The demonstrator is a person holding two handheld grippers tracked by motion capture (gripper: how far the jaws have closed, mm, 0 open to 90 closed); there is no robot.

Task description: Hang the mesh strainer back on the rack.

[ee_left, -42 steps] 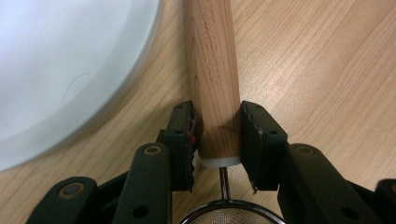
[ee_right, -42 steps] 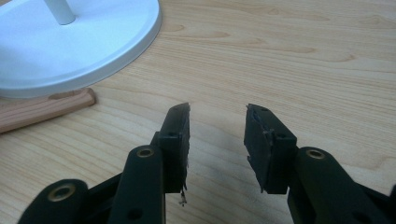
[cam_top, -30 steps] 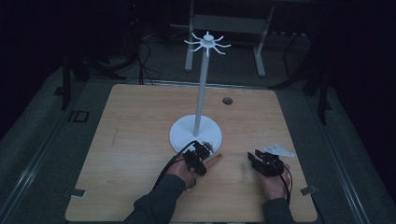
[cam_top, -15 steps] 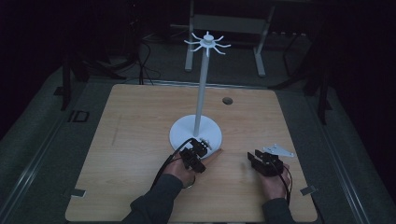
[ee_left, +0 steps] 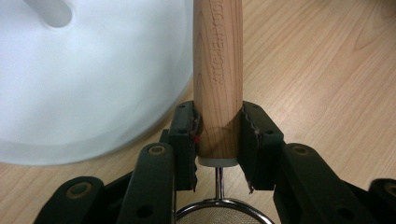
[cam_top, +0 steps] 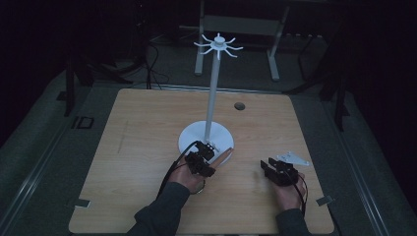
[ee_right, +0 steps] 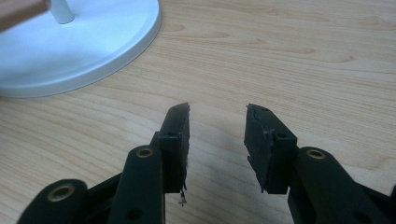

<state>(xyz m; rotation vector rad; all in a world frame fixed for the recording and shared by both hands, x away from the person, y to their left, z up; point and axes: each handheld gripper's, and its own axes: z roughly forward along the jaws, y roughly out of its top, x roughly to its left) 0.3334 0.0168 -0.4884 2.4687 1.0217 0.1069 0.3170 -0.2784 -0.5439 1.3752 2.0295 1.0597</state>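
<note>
Pale wood marked the strainer's handle [cam_top: 223, 156] in the high view, held just over the desk [cam_top: 147, 147] beside the white stand's base [cam_top: 192, 137] by the left claw [cam_top: 209, 153]. In the left gripper view that claw clamped the stiff, light-looking handle [ee_left: 217, 70] near its mesh end [ee_left: 224, 214], a firm, unslippery hold. The right claw [ee_right: 217, 140] stood narrowly parted, empty.

High view overhead, far; gripper views close; all share stand base [cam_top: 205, 140].
</note>
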